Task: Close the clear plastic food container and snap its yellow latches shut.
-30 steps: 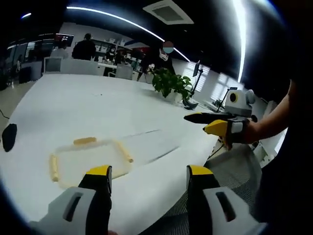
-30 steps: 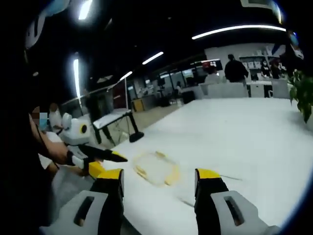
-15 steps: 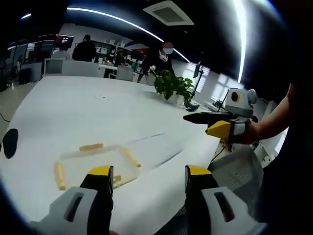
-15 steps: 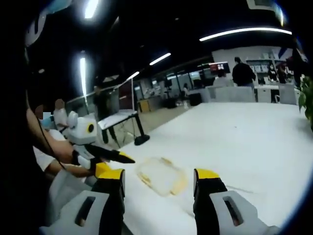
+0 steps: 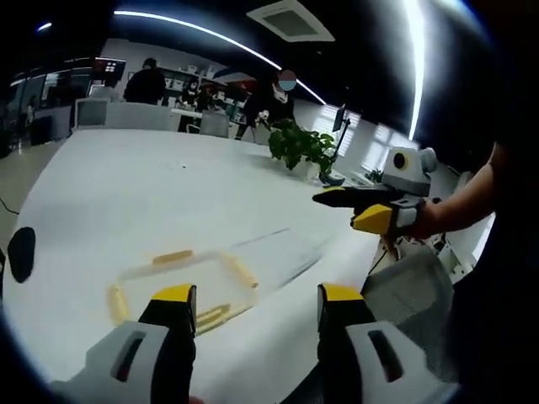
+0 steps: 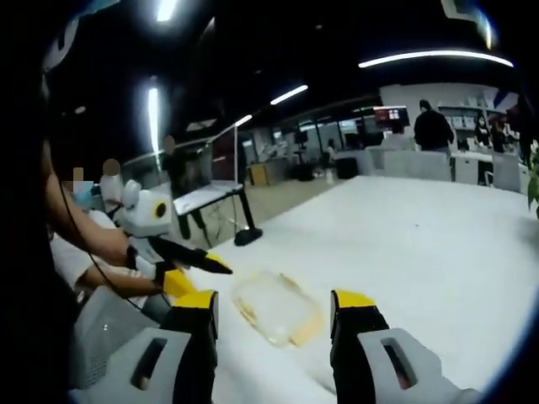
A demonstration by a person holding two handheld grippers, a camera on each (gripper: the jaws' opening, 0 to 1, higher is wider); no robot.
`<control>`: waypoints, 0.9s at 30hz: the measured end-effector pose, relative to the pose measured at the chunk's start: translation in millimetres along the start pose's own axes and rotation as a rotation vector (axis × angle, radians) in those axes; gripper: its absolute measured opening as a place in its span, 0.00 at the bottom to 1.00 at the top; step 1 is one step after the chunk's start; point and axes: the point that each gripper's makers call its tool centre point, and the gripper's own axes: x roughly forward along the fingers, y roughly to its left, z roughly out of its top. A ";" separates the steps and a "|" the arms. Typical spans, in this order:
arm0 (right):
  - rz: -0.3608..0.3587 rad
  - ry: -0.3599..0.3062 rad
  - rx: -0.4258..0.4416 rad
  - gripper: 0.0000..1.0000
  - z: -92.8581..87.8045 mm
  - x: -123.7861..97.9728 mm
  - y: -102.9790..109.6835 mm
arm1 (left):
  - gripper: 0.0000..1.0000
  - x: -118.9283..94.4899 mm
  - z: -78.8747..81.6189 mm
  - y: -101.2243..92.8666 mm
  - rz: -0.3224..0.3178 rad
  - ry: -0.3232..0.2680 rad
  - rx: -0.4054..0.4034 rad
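- Left gripper view: my left gripper (image 5: pixel 251 305) stands with its jaws wide apart, holding nothing. The clear container (image 5: pixel 181 278) lies flat on the white table (image 5: pixel 126 185), just beyond the jaw tips, near the table's near edge. Its yellow latches (image 5: pixel 240 271) line the sides. My right gripper (image 5: pixel 358 206) hovers off to the right, clear of the table; from here I cannot tell how far it gapes.
- Right gripper view: my right gripper's jaws are spread wide, empty. The container sits just ahead between them, the left gripper hanging to the left.
- I judge the box light, thin and slippery; I would press on the lid's rim, then pinch each latch.
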 end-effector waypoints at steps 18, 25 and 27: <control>0.021 0.051 -0.034 0.52 -8.4 16.0 -2.4 | 0.59 1.5 0.1 15.1 -0.027 0.063 0.059; 0.029 0.068 -0.043 0.52 -11.2 22.4 -3.9 | 0.60 -1.0 0.4 24.7 -0.026 0.079 0.075; 0.032 0.076 -0.048 0.52 -12.3 24.2 -4.3 | 0.60 -1.4 -0.4 27.3 -0.025 0.086 0.084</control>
